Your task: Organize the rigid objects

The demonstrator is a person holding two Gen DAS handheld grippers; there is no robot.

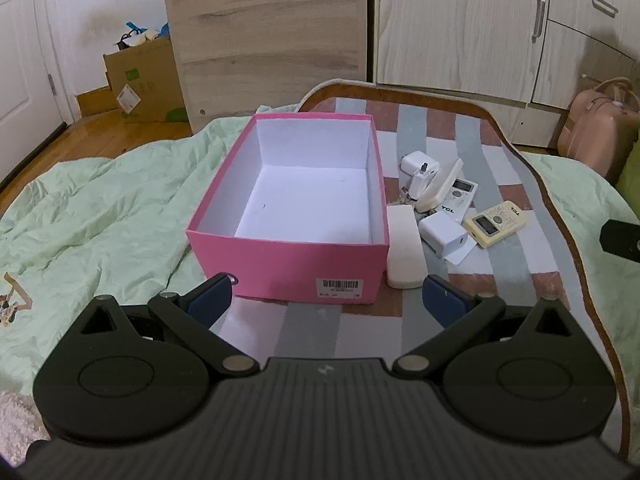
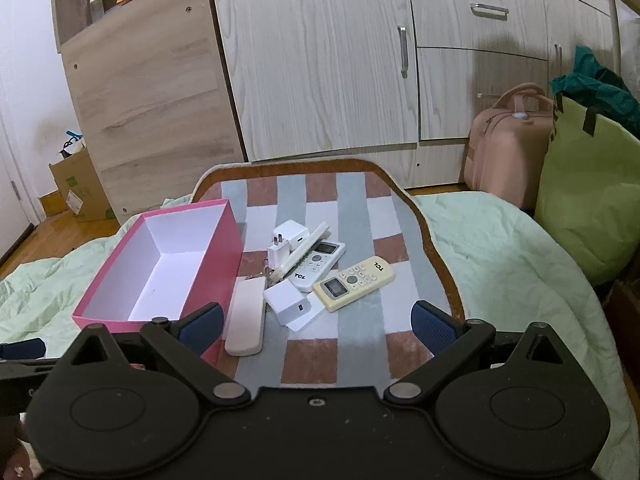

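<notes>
Nearest to us, our left gripper (image 1: 327,296) and our right gripper (image 2: 316,322) both stand spread wide, pinching nothing, each hovering over the checked mat (image 2: 360,344) laid on the green-sheeted bed (image 1: 100,216). Just past the left gripper sits one pink box (image 1: 288,268), open and with nothing inside, a barcode label on its near wall. Right of the box lies the clutter: we count one long cream case (image 2: 246,320) touching the box's side, three white chargers, the nearest (image 2: 286,300) lying on a slip of white paper, and two remotes, one yellowish (image 2: 354,282) and one white (image 2: 318,266), with a cream stick (image 2: 304,250) leaning across the white remote. Something small and metallic beneath the stick is too hidden to name. Only the right view shows the charger prongs and the green bag (image 2: 588,204); only the left view shows the box's label. Farther back stand the wardrobe (image 2: 320,60) and a pink suitcase (image 2: 508,152).
</notes>
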